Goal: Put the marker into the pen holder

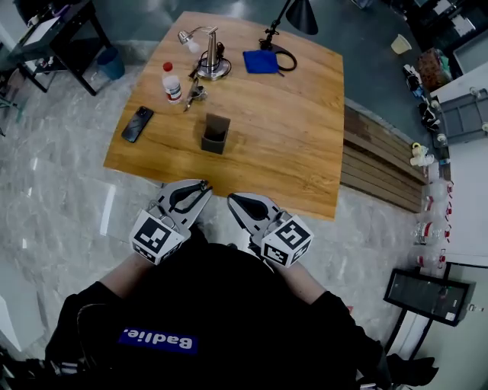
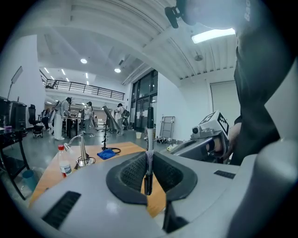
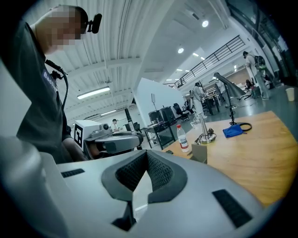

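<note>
Your left gripper (image 1: 200, 187) pinches the marker (image 2: 149, 139) between its jaws. The marker stands upright, its top rising above the pads. Your right gripper (image 3: 147, 153) has its jaws pressed together with nothing between them. You hold both at the near edge of the table (image 1: 297, 145), side by side and apart. The holder (image 1: 216, 134) stands on the table beyond the grippers, well apart from the marker. To its left lies a phone (image 1: 137, 123). Farther off stand a bottle (image 1: 172, 81) and a metal stand (image 1: 210, 59), with a blue cloth (image 1: 260, 61) and a lamp (image 1: 296, 14) towards the far edge. A slatted bench (image 1: 381, 164) runs along the table's right side. The floor (image 1: 61, 190) is pale marble. Around you is a large hall with a railed mezzanine (image 2: 74, 86), and people stand at distant desks.
</note>
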